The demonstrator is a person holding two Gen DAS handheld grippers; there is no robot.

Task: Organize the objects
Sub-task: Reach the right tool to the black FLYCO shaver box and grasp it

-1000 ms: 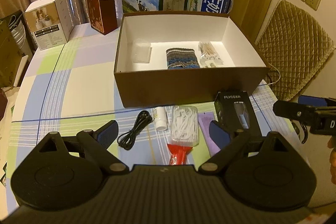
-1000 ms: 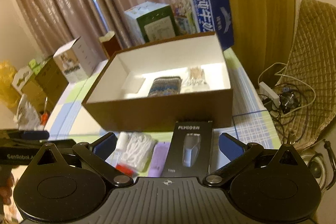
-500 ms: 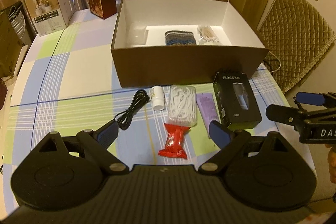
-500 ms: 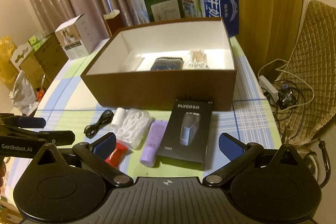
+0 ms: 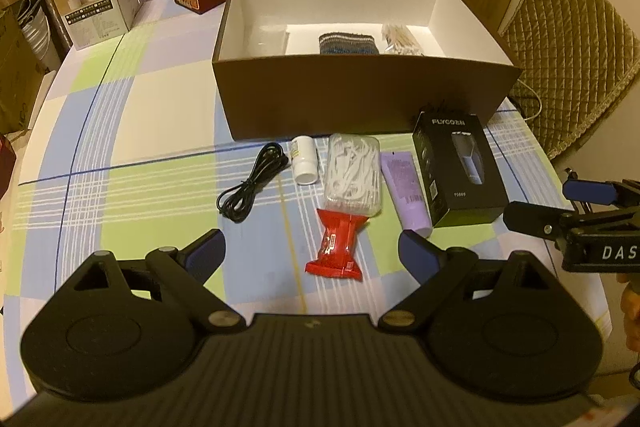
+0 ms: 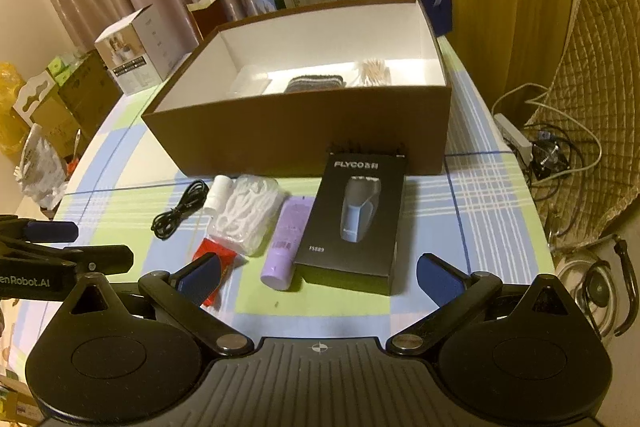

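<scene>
On the checked counter, a brown open-topped box stands at the far side and serves, by judgement, as the container for the task. Inside it lie three things already stowed: a clear plastic case at left, a striped knitted pouch in the middle, and a bundle of cotton swabs at right. Six things remain outside, in a row just near of the box's front wall: from left to right, a coiled black cable, a small white bottle, a clear box of floss picks, a lilac tube, and a black FLYCO shaver box whose far end lies close against the wall. A red snack packet lies nearest, its far end touching the floss picks.

Left gripper hovers above the near counter with fingers apart and empty, the red packet between them in the view. Right gripper also hovers with fingers apart and empty, facing the shaver box and the lilac tube. Judged from this layout, about a third of the sorting is done; no loose item is yet grasped.
</scene>
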